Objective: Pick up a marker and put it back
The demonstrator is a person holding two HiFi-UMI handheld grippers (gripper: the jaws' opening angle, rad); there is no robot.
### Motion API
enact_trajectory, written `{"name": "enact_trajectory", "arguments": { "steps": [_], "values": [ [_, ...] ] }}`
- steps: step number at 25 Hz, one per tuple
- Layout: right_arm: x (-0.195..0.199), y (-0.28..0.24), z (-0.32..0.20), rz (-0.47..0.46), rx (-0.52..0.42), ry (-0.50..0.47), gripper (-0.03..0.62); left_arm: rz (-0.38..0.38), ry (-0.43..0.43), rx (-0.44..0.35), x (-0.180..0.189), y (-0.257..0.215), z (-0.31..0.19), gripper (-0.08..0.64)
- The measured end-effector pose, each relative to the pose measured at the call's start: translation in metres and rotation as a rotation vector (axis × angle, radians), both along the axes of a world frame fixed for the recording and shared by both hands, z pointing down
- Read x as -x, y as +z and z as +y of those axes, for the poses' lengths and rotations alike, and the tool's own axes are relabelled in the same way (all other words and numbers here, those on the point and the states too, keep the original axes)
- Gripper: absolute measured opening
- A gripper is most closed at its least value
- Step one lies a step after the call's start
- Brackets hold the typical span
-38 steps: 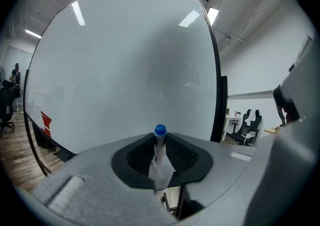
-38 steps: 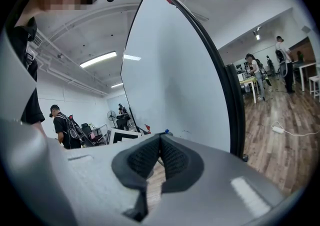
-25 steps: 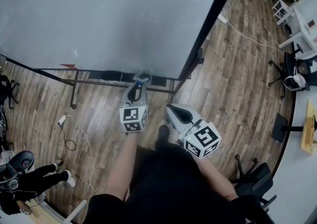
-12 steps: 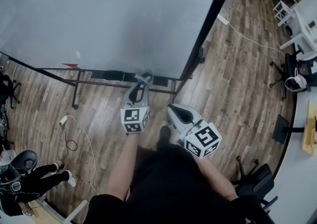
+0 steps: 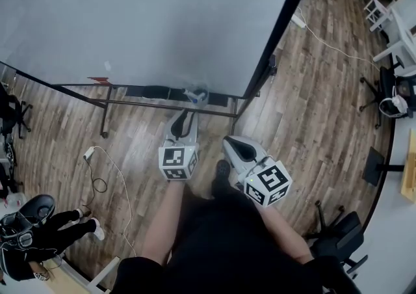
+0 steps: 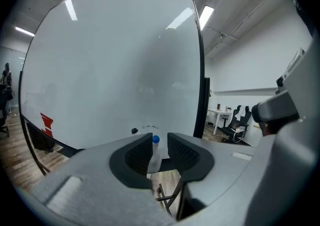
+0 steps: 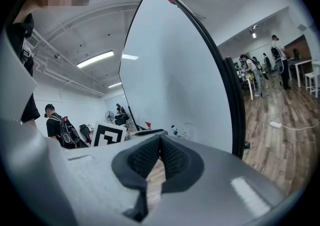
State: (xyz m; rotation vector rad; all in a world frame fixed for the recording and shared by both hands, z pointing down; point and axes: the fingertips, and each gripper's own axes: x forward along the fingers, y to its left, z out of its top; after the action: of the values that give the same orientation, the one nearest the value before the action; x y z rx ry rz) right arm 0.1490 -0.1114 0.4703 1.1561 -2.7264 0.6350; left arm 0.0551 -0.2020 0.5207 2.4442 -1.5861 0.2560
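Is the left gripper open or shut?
Open: the left gripper has its jaws apart and empty; the marker shows beyond the gap.

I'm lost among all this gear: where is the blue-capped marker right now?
The marker sits at the bottom edge of the whiteboard, just ahead of the left claw, whose jaws stand open short of it.

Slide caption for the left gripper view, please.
Open left tongs aimed at a blue-capped marker by the whiteboard.
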Motion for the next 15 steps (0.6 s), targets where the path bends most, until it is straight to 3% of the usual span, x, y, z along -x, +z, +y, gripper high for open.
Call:
{"name": "enact_trajectory", "arguments": {
  "steps": [7,15],
  "values": [
    [0.024,0.003,0.011,0.004,0.004,0.011,0.003,-0.015,0.075,-0.023,0.018,-0.019,0.036,0.101],
    [0.065,-0.013,0.029,0.033,-0.042,0.073,0.002,0.026,0.089,-0.045,0.075,-0.033,0.083,0.095]
  ]
}}
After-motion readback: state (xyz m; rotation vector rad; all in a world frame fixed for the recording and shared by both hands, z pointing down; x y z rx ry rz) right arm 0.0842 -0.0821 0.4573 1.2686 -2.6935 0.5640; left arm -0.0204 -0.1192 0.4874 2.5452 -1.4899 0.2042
